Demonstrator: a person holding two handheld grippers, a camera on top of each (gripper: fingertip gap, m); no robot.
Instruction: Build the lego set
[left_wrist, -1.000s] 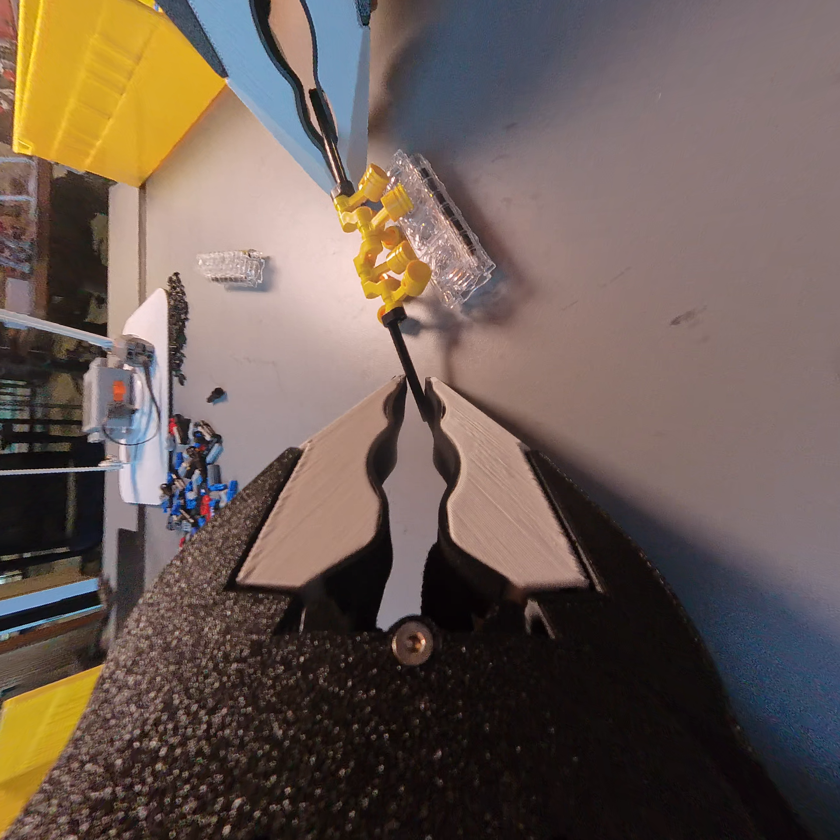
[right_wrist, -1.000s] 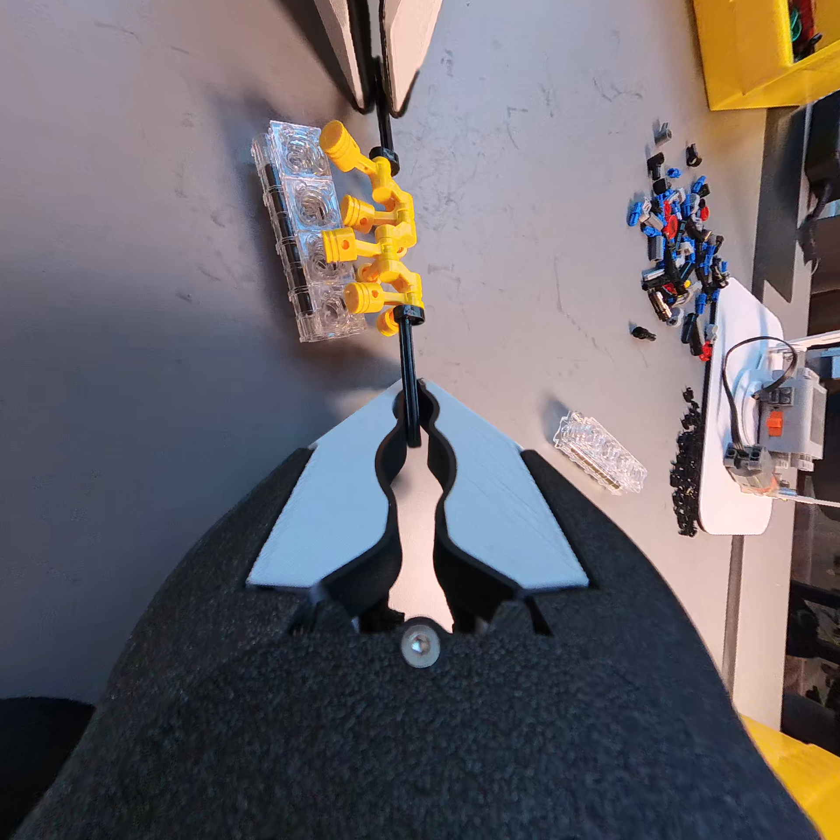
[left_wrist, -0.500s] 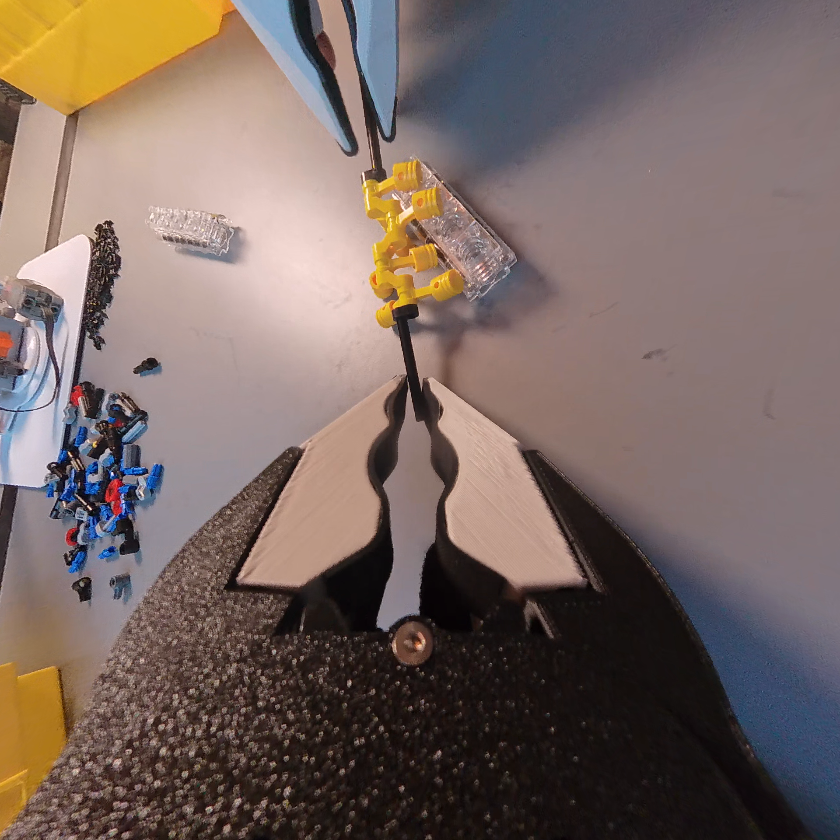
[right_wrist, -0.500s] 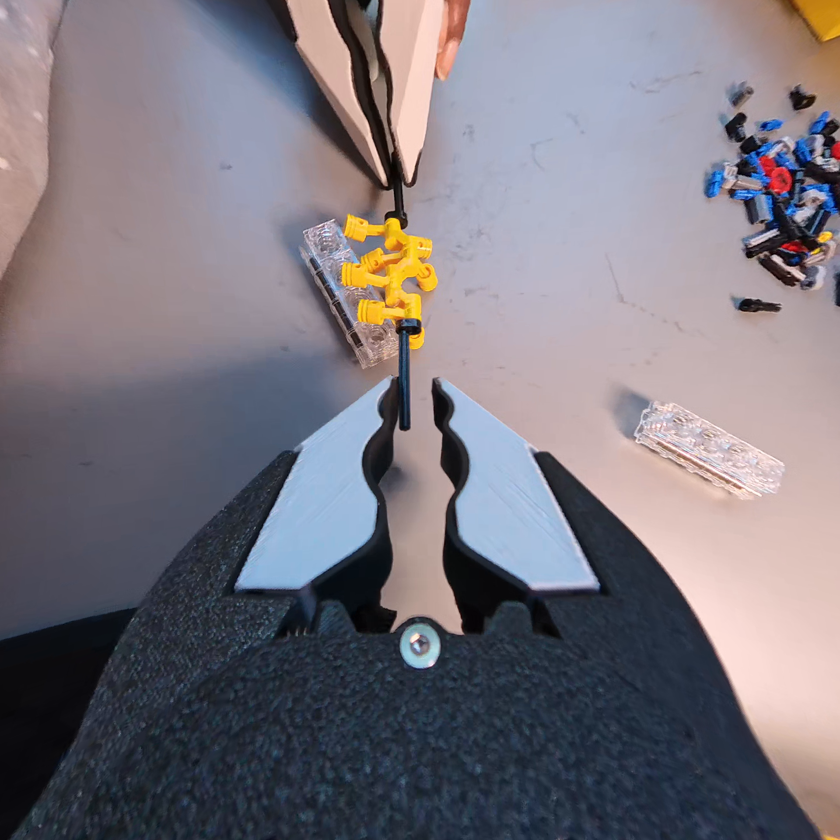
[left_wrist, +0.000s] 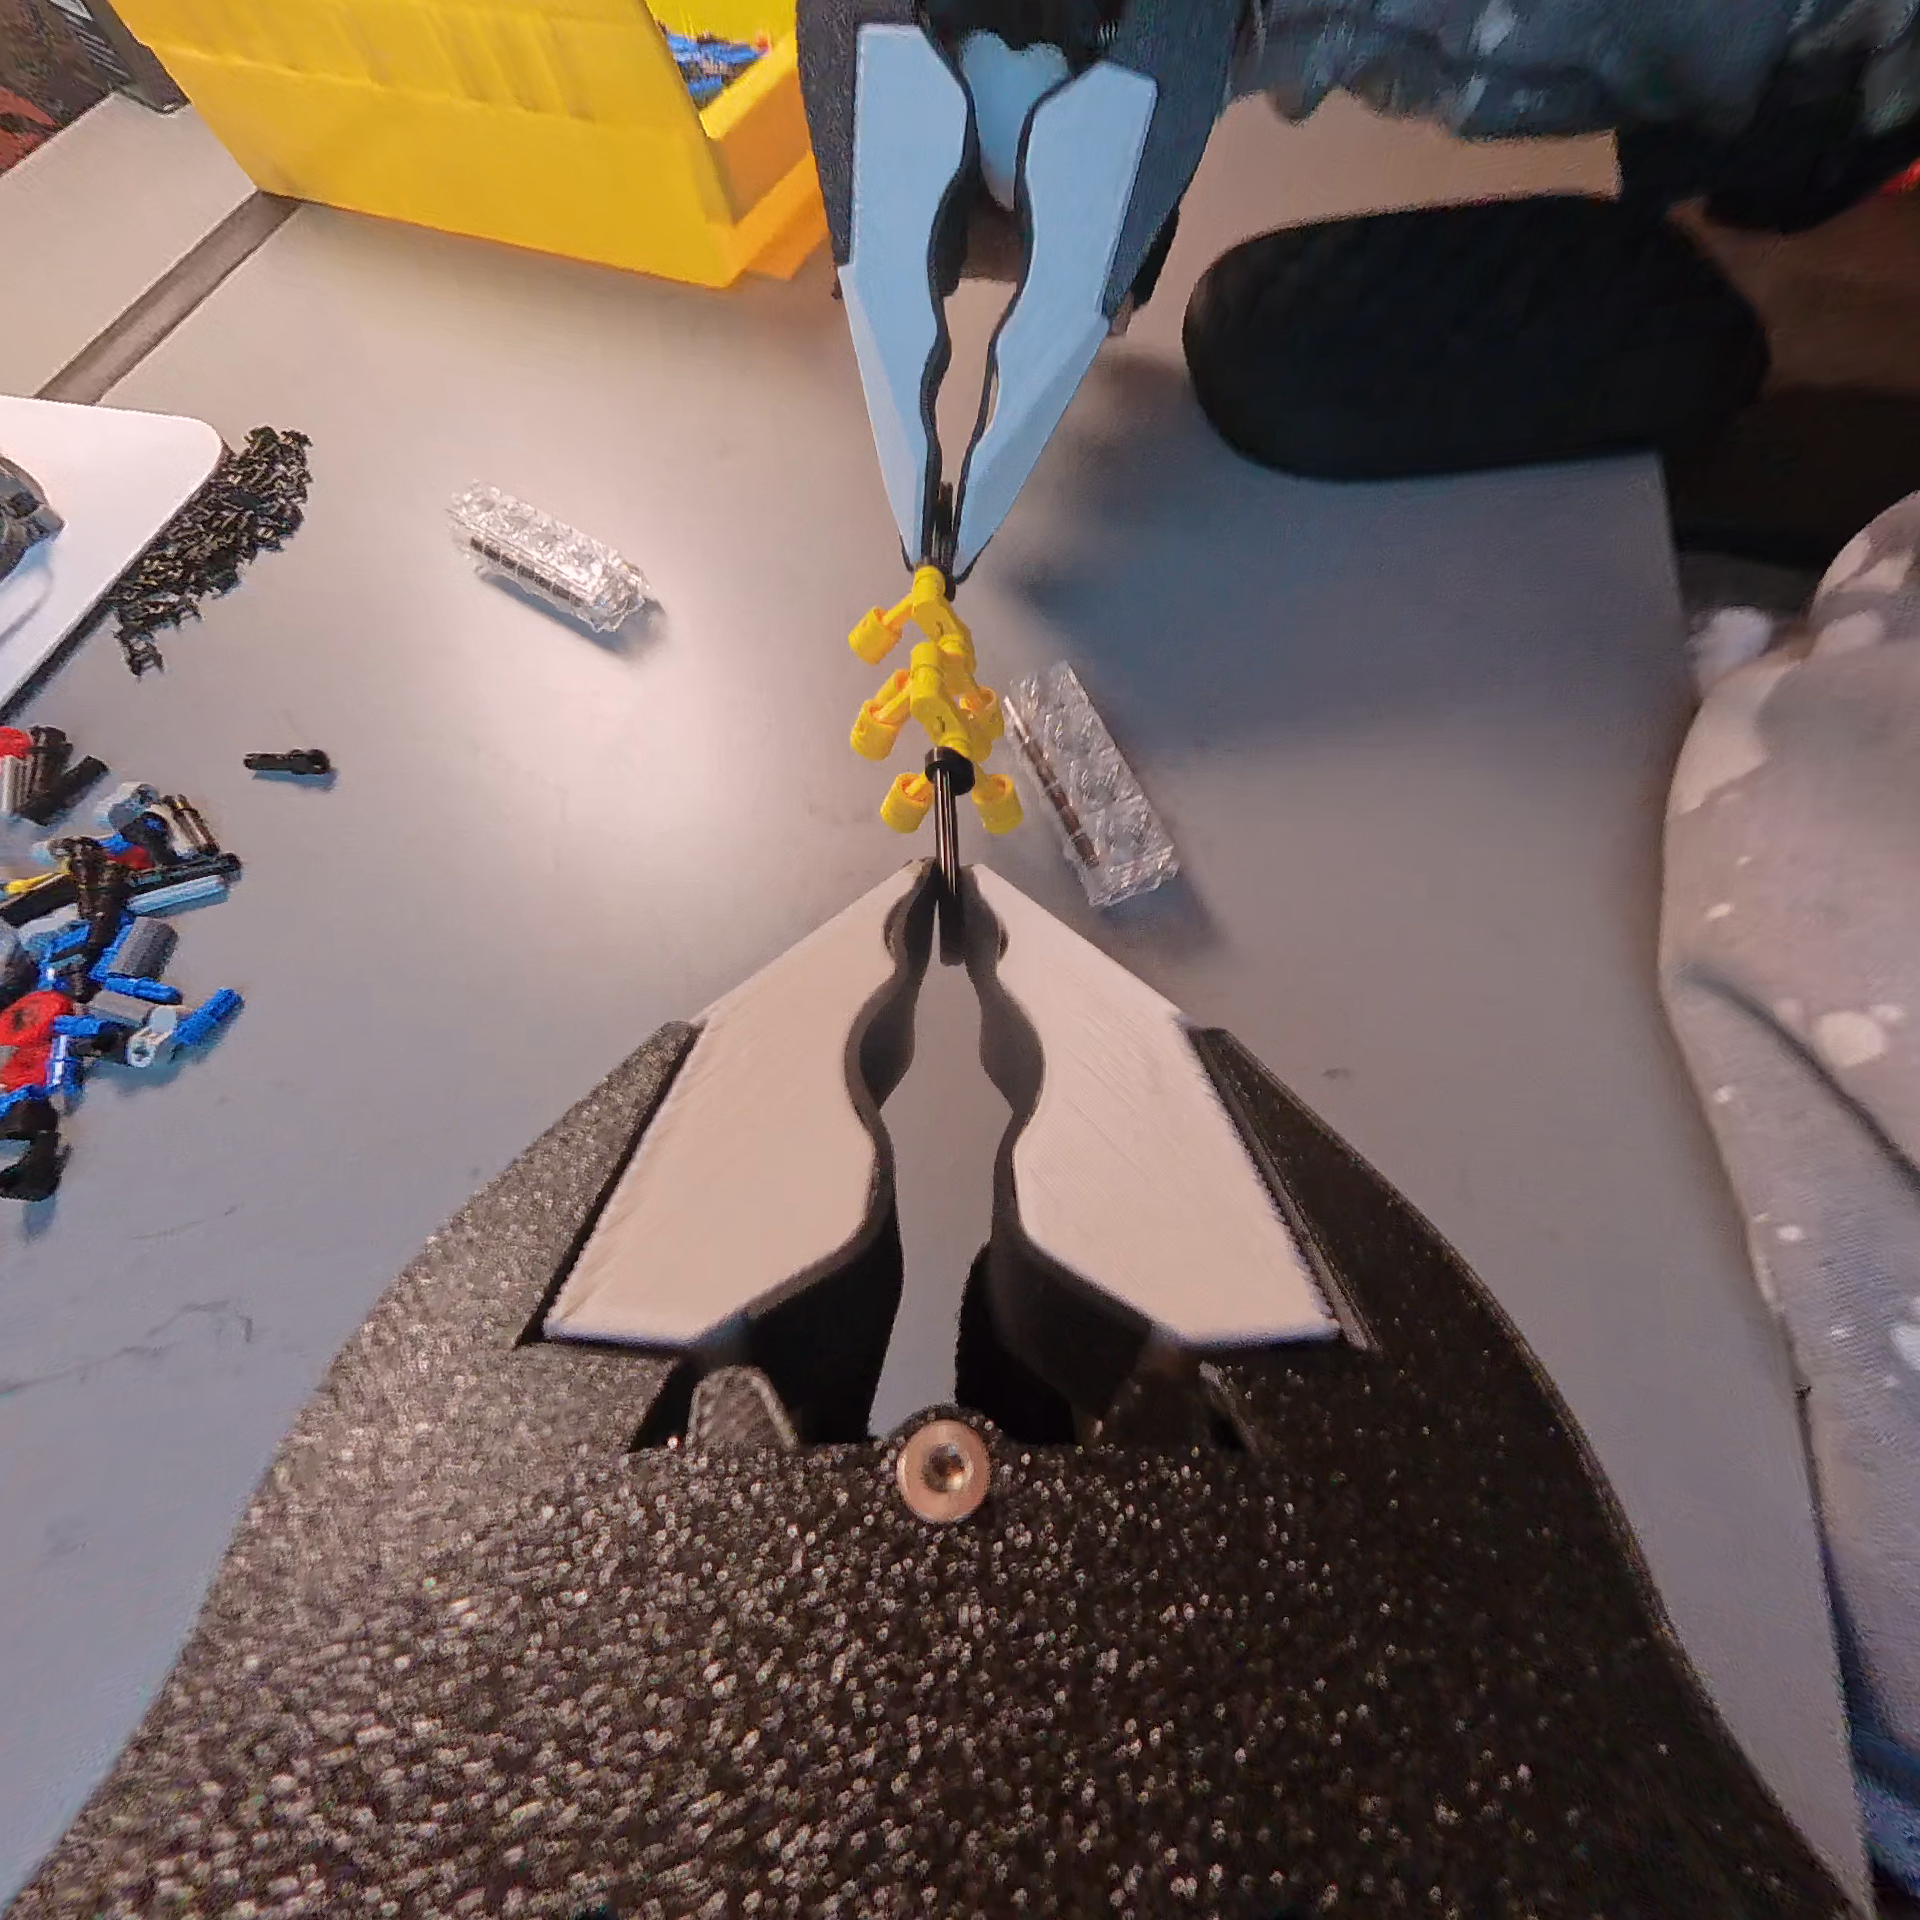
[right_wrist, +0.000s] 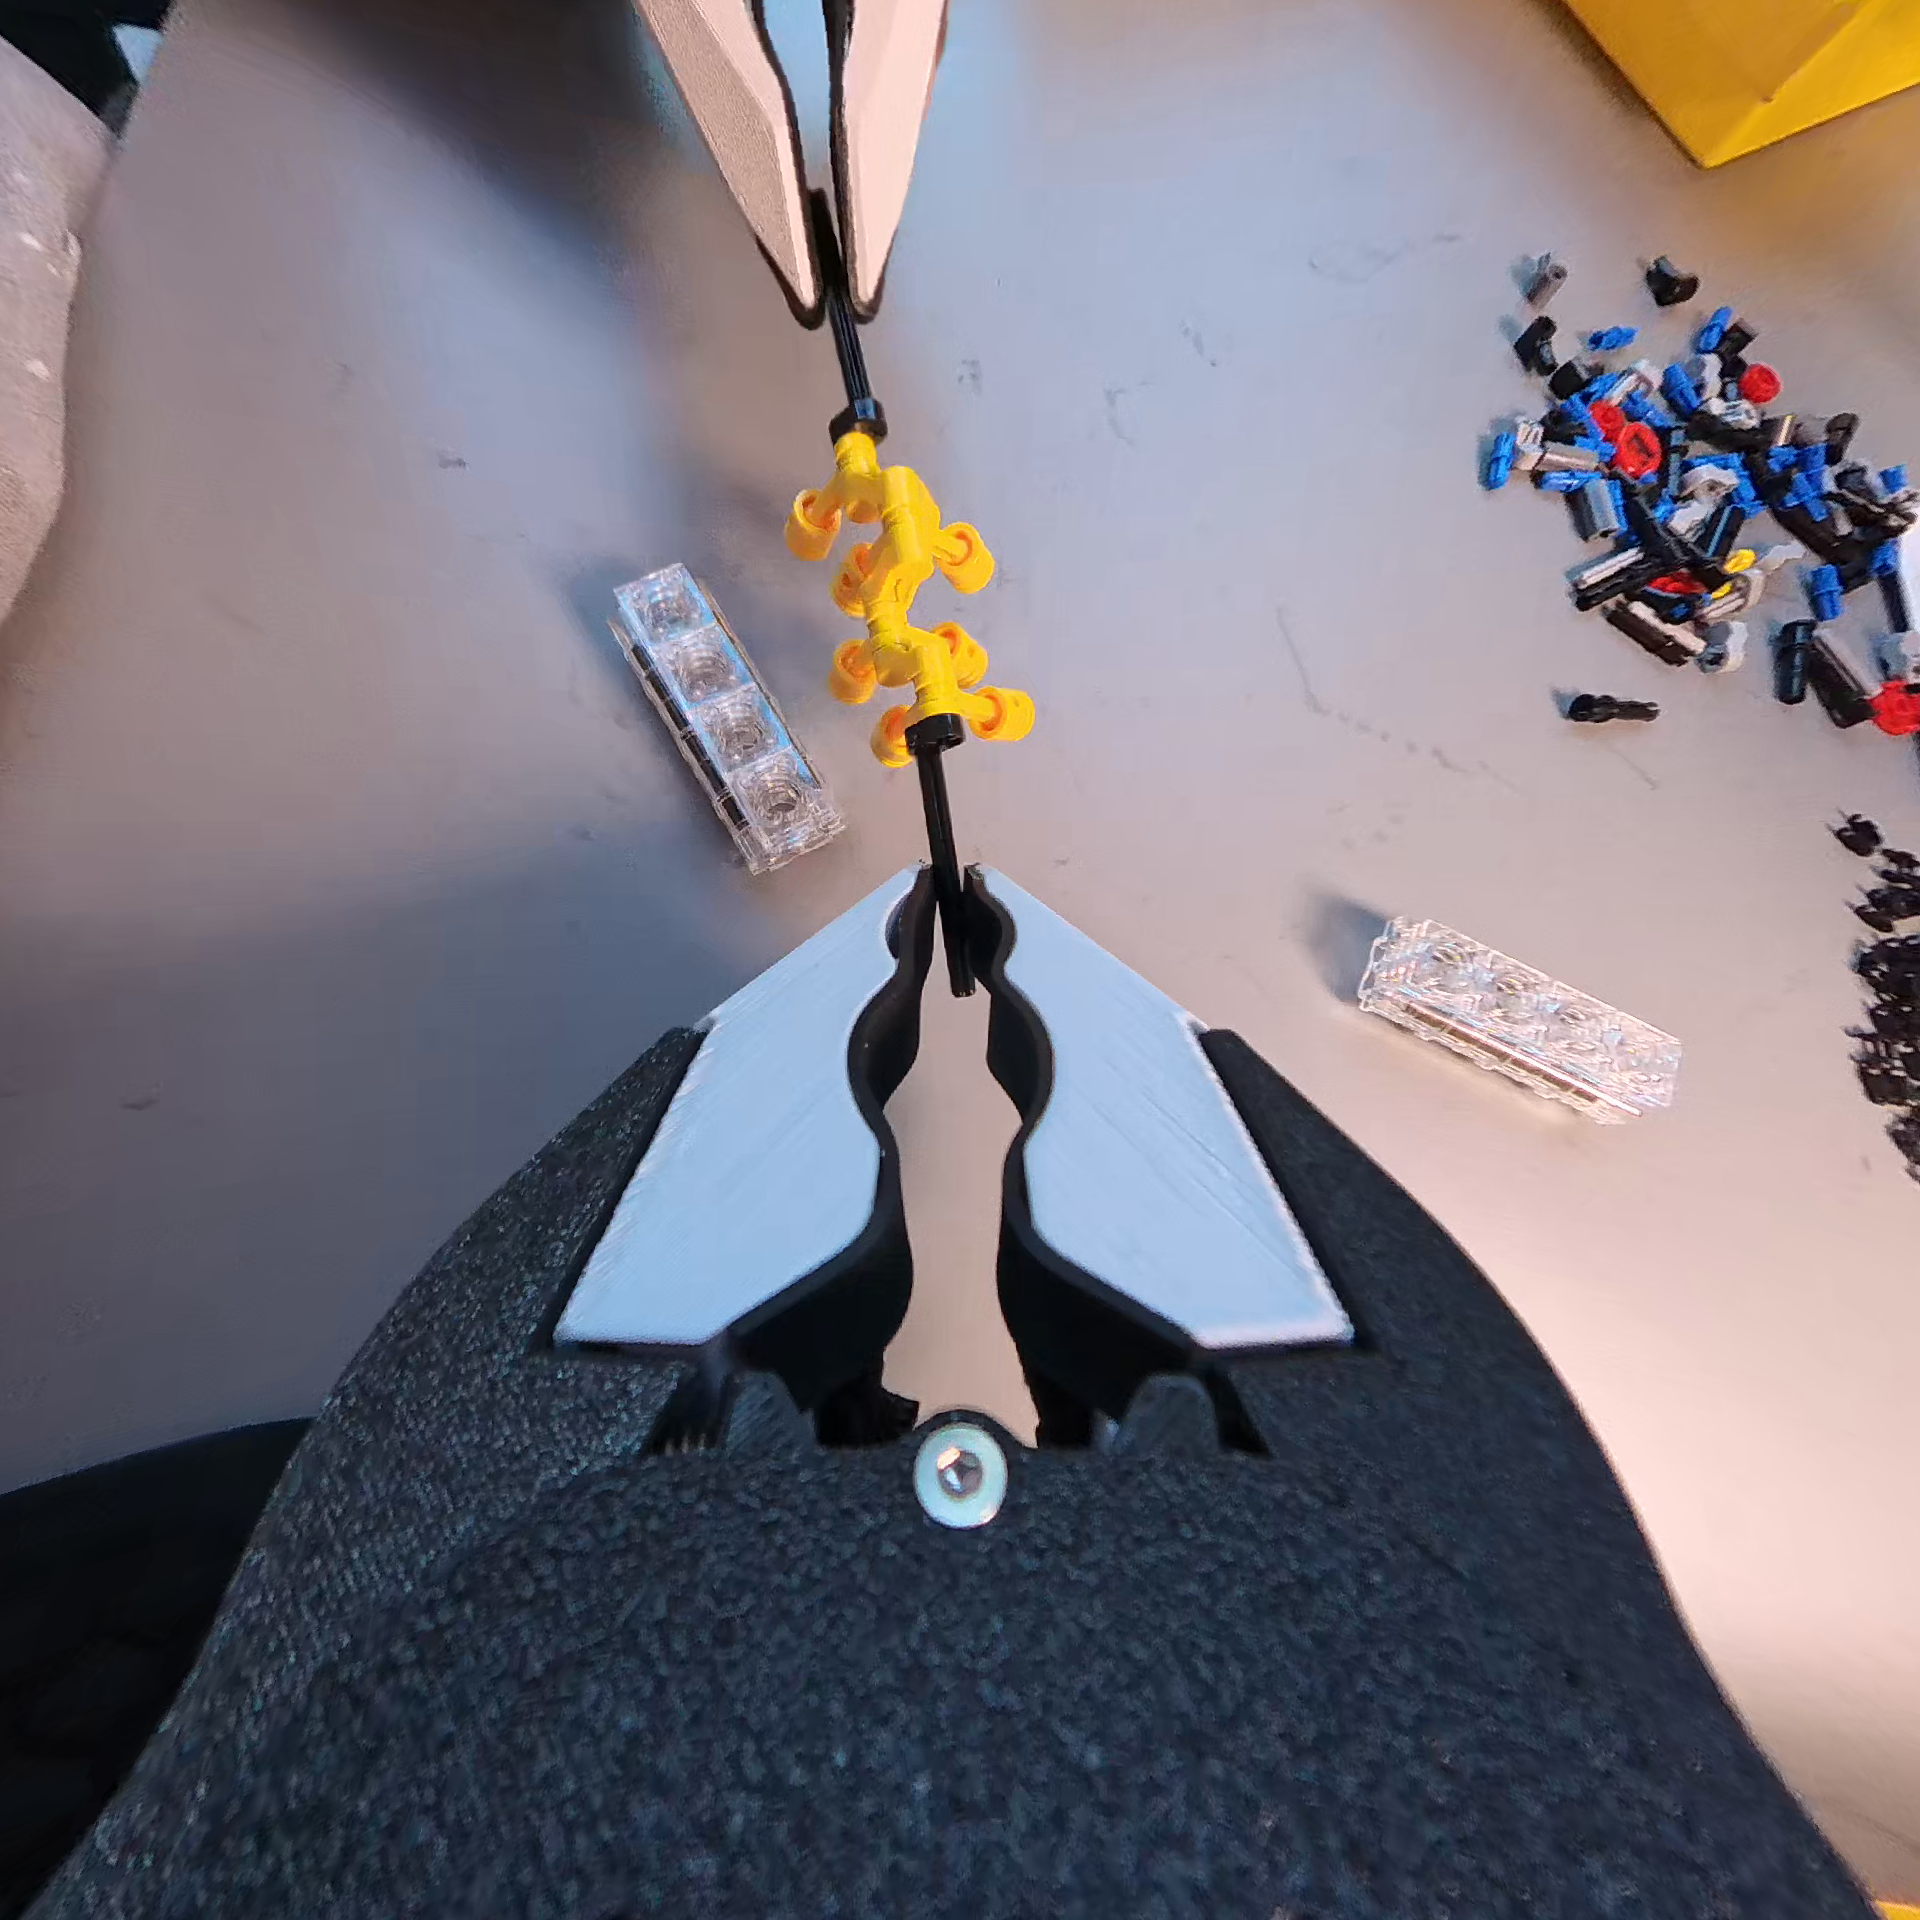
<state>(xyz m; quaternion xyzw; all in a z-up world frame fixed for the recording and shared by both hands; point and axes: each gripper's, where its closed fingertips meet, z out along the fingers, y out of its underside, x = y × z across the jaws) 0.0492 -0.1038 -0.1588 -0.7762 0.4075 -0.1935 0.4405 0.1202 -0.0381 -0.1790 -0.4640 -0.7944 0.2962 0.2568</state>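
We're over the grey table (left_wrist: 1351, 727), yellow bin (left_wrist: 468, 114) at its far edge in the left wrist view, white tray (left_wrist: 94, 488) at the left edge. Two clear cylinder blocks lie flat: one (right_wrist: 722, 717) right beside the work, the other (right_wrist: 1517, 1034) off toward the loose-parts pile (right_wrist: 1725, 520) of blue, black and red bits, with a heap of small black pins (left_wrist: 208, 530) against the tray. We hold the yellow crankshaft-and-piston assembly (right_wrist: 904, 603) in the air between both tools by its black axle (right_wrist: 940, 831). Left gripper (left_wrist: 945, 883) is closed down on one axle end; right gripper (right_wrist: 948, 883) is nearly closed with the other end between its tips, looks pinched. Progress, as we read it: crank and pistons are assembled, but neither clear block is fitted, the parts pile is large, so early in the build. Next is likely seating pistons into the near block. Room: open table on the shadowed side; the near block sits close under the pistons, fabric (left_wrist: 1818, 935) crowds the right edge.
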